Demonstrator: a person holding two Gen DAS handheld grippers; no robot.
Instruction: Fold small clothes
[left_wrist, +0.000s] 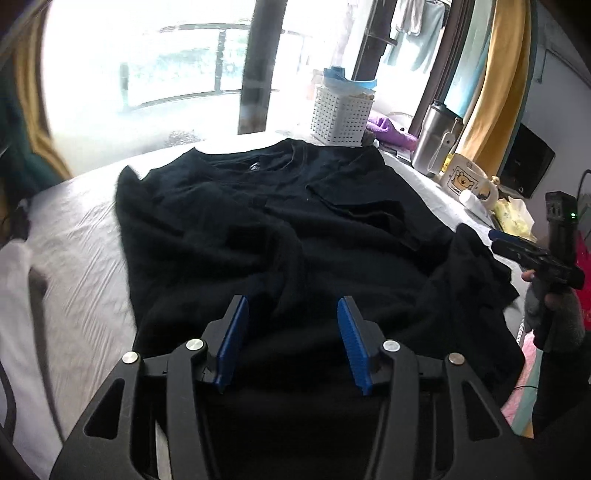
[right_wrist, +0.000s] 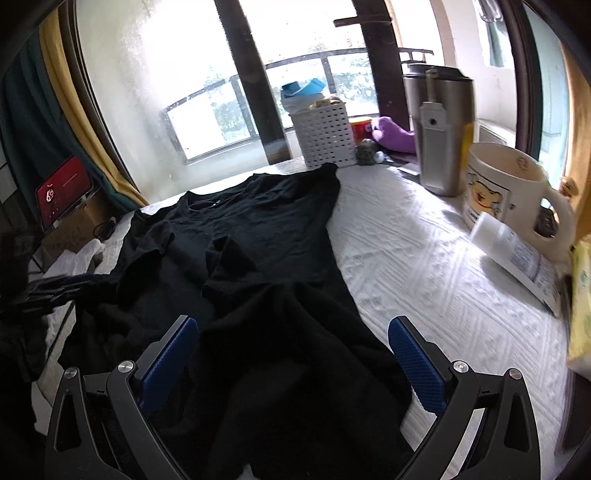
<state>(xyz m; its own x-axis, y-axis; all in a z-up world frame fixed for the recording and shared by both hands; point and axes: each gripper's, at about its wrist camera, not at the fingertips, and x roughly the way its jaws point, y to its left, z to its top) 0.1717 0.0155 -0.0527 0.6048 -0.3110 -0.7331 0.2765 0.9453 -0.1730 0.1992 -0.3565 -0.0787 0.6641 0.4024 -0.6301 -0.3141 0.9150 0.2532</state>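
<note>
No writing is legible anywhere; the cream mug carries only a cartoon bear print, and the tube lying against it has text too blurred to read. The black T-shirt lies rumpled on the white bedspread, collar toward the window. Left tongs and right tongs both gape wide over its near hem, holding nothing. Only the right view shows a red-screened phone; only the left shows hanging laundry.
</note>
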